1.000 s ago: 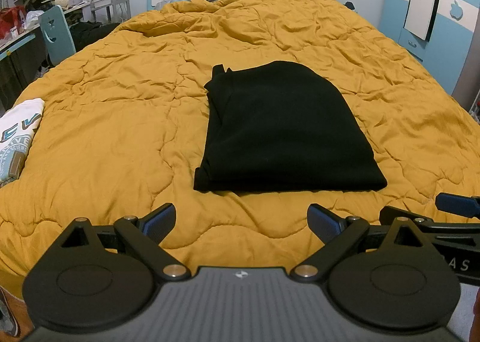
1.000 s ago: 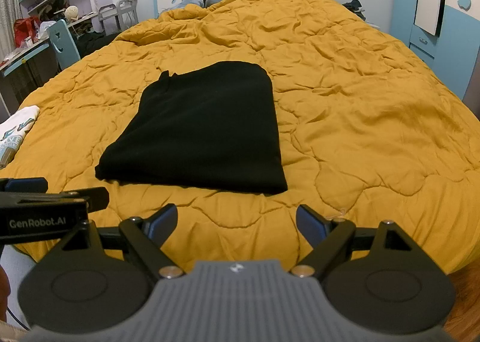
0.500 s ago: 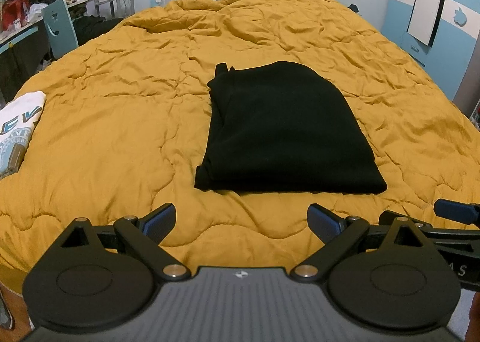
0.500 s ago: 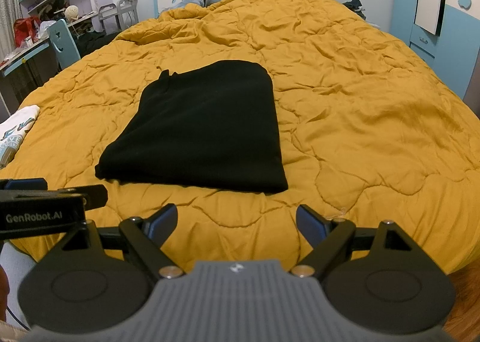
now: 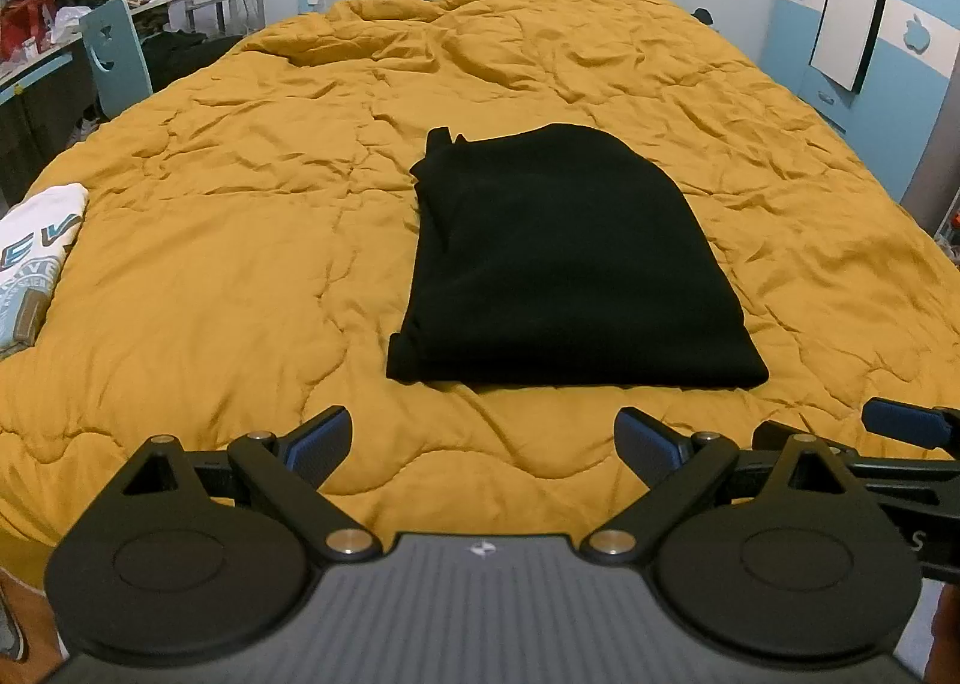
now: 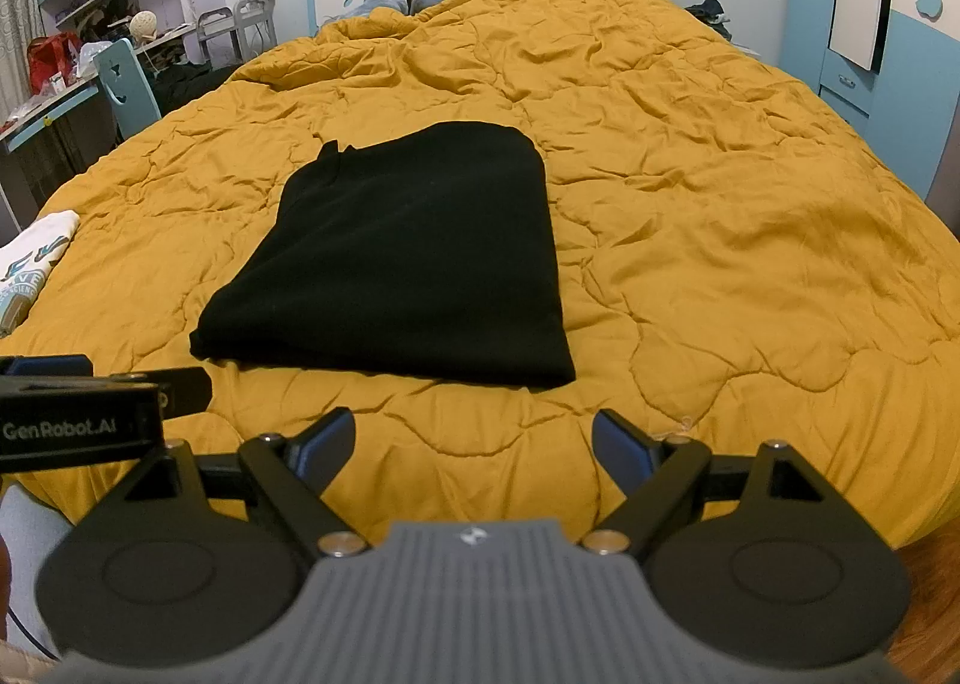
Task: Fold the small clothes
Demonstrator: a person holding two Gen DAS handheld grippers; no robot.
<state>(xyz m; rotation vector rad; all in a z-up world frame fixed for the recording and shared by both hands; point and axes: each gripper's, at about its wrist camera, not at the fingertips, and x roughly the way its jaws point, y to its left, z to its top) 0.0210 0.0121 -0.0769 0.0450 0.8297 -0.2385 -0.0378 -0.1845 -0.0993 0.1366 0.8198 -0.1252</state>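
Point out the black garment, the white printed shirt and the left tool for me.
black garment [image 5: 564, 270], left wrist view, middle of its top layer
white printed shirt [image 5: 36, 258], left wrist view, its printed front
left tool [image 5: 483, 438], left wrist view, between its fingertips

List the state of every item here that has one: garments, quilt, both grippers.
Black garment: folded, lying flat on the quilt.
White printed shirt: folded, at the bed's left edge.
Quilt: spread out, wrinkled.
Left gripper: open, empty.
Right gripper: open, empty.
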